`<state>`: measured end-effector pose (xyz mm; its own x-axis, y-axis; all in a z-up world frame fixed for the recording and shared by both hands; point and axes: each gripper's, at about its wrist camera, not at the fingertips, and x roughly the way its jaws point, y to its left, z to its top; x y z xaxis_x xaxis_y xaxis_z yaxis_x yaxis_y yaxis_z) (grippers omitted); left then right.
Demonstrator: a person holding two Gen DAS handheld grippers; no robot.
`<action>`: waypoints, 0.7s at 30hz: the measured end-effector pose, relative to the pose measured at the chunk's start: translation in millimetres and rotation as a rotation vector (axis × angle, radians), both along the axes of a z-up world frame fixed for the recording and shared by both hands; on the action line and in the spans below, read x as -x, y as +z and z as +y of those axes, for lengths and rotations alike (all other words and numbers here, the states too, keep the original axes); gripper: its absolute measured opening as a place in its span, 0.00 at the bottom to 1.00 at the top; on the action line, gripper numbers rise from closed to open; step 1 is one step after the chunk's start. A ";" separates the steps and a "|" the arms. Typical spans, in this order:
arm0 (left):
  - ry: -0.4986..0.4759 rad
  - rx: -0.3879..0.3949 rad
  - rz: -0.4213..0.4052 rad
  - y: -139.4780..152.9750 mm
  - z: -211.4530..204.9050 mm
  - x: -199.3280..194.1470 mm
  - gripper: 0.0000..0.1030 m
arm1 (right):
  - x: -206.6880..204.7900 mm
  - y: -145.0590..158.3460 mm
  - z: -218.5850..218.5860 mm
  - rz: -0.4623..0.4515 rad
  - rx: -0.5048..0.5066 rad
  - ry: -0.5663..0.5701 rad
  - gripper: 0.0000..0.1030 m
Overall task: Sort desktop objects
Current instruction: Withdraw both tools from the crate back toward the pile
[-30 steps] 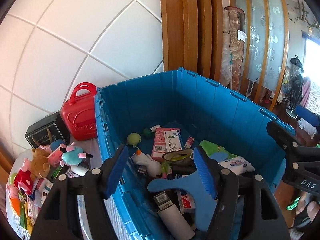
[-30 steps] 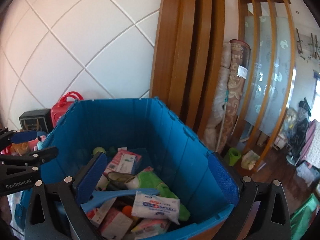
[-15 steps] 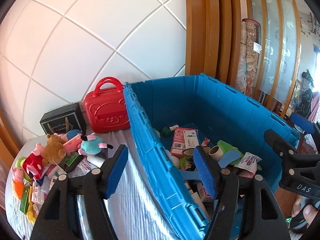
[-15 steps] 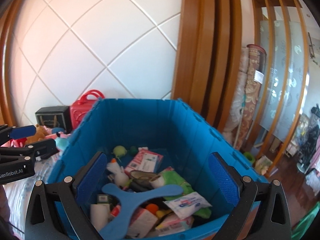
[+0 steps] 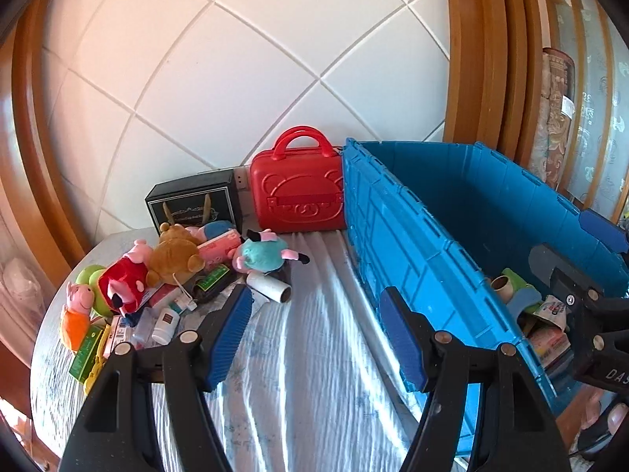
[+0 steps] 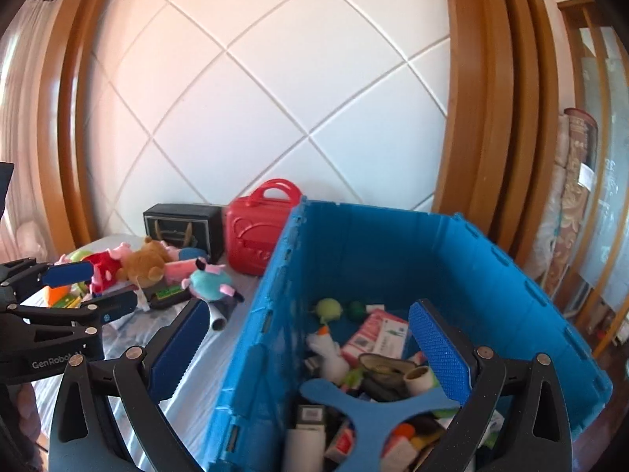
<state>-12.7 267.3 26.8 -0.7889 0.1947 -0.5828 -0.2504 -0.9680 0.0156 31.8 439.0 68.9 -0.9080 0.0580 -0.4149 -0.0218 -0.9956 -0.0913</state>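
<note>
The crate (image 6: 412,259) is ribbed blue plastic with a dull sheen. The case (image 5: 300,196) is glossy red moulded plastic. A wrinkled pale cloth (image 5: 306,338) covers the bench. The toys (image 5: 173,255) are soft plush. The box (image 5: 194,202) looks like matt black card. Both tongs (image 5: 314,330) (image 6: 306,346) are matt black plastic with finely textured blue pads (image 6: 440,350).

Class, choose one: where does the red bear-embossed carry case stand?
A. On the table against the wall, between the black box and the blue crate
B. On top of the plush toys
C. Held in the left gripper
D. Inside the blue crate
A: the red carry case stands upright on the cloth-covered table, with the black box on one side and the blue crate on the other.
</note>
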 end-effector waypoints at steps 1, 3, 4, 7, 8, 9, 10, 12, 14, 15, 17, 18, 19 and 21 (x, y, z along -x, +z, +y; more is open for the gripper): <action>0.006 -0.005 -0.002 -1.4 -8.1 2.1 0.65 | 2.7 -0.5 -8.0 -0.002 -0.005 0.009 1.00; 0.012 -0.016 -0.008 -4.3 -26.5 7.4 0.65 | 8.0 -1.1 -24.9 -0.004 -0.016 0.016 1.00; 0.015 -0.020 -0.012 -6.1 -36.0 10.3 0.65 | 10.2 -1.3 -33.4 -0.006 -0.020 0.016 1.00; 0.011 -0.029 -0.033 -13.1 -66.0 21.7 0.65 | 16.2 -1.4 -61.7 -0.013 -0.032 0.019 1.00; 0.033 -0.032 -0.041 -16.1 -76.8 26.0 0.65 | 19.0 -0.8 -72.1 -0.015 -0.038 0.021 1.00; 0.032 -0.033 -0.050 -20.0 -88.6 30.6 0.65 | 22.6 -1.0 -84.1 -0.017 -0.046 0.023 1.00; 0.031 -0.032 -0.060 -24.0 -99.5 34.6 0.65 | 26.2 -1.7 -95.4 -0.019 -0.052 0.024 1.00; 0.032 -0.024 -0.091 -34.2 -123.6 44.5 0.65 | 34.1 -4.0 -117.8 -0.027 -0.053 0.022 1.00; 0.039 -0.025 -0.120 -46.0 -151.8 55.1 0.65 | 46.2 -9.7 -141.1 -0.054 -0.047 0.026 1.00; 0.046 -0.024 -0.135 -52.1 -166.1 60.0 0.65 | 53.0 -14.2 -154.6 -0.070 -0.049 0.030 1.00; 0.062 -0.025 -0.168 -65.5 -196.9 70.5 0.65 | 66.8 -24.9 -179.6 -0.108 -0.058 0.032 1.00; 0.072 -0.028 -0.185 -72.1 -212.2 75.3 0.65 | 72.5 -30.5 -190.5 -0.127 -0.060 0.034 1.00; 0.084 -0.032 -0.203 -79.9 -229.0 79.9 0.65 | 77.9 -36.2 -201.2 -0.147 -0.060 0.036 1.00; 0.112 -0.036 -0.239 -94.7 -259.3 88.4 0.65 | 90.3 -48.6 -221.1 -0.192 -0.058 0.035 1.00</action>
